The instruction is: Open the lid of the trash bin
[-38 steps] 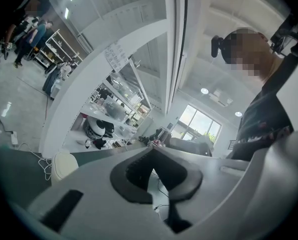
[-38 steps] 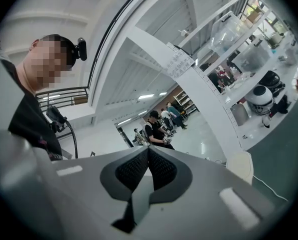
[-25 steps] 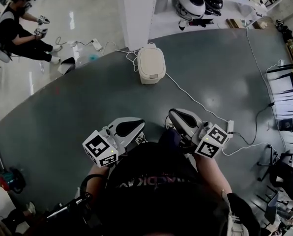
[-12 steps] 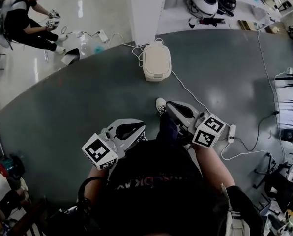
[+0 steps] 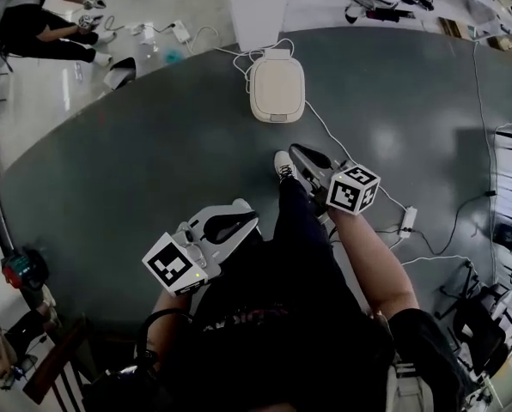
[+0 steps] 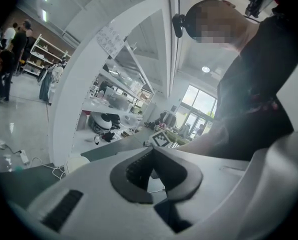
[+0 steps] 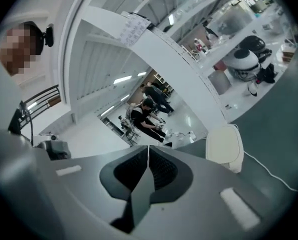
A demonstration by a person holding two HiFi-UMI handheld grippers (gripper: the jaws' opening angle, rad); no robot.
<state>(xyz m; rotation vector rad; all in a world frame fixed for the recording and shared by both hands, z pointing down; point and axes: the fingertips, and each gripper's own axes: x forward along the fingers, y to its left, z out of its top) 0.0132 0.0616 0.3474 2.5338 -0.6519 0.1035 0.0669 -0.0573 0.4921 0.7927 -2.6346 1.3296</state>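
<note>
Trash bin (image 5: 277, 88), cream, lid down, stands on the grey floor (image 5: 136, 178) at the foot of a white pillar (image 5: 256, 7), a white cable (image 5: 325, 140) trailing from it. Right gripper (image 5: 295, 152) points toward the bin but is well short of it; its fingers are all but clenched, having just eased apart a hair, with nothing between them. Left gripper (image 5: 251, 216) is held lower and nearer the body, fingers clenched at the tips on nothing.
</note>
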